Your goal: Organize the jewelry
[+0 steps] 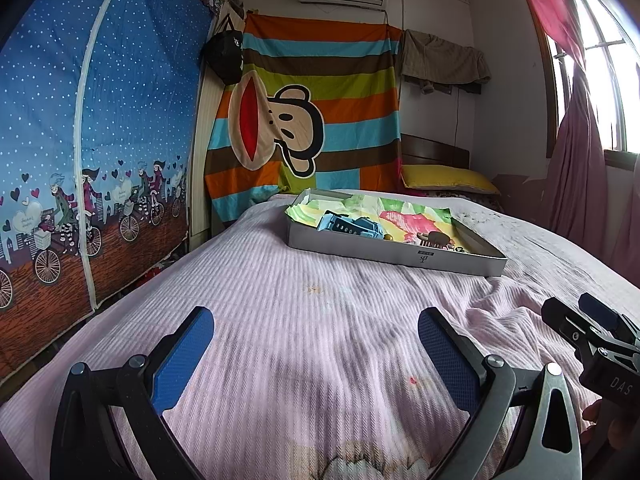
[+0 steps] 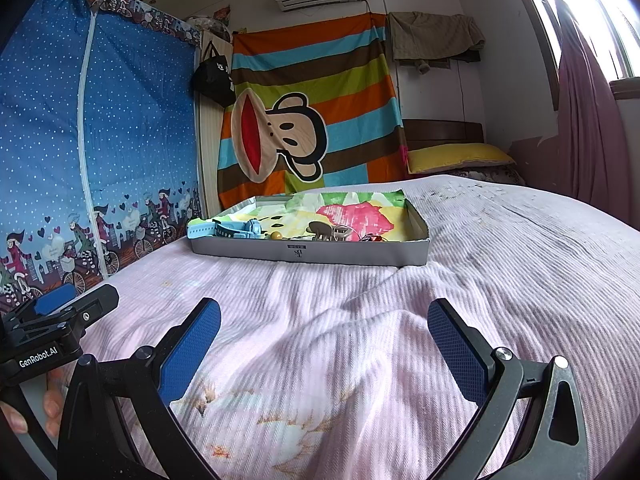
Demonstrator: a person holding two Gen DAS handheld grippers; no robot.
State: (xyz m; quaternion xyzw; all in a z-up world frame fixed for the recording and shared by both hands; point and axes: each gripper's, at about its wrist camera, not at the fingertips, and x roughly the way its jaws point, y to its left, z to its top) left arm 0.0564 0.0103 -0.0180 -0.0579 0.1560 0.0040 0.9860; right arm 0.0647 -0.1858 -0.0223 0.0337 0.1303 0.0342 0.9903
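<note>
Pink bedspread (image 1: 320,288) under both tongs (image 1: 316,354) (image 2: 324,350), spread empty; right view alone shows tray's (image 2: 308,254) red trinket (image 2: 374,237).

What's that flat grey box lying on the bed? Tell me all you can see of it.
The shallow grey box looks like cardboard, open-topped, with low walls and a small dark logo on its near side. It lies flat on the pink bedspread, ahead of both open grippers, touched by neither. A crumpled colourful paper lines it. Inside lie a light blue watch, a brown hair claw, a small yellow bead and other trinkets too small to identify.
</note>
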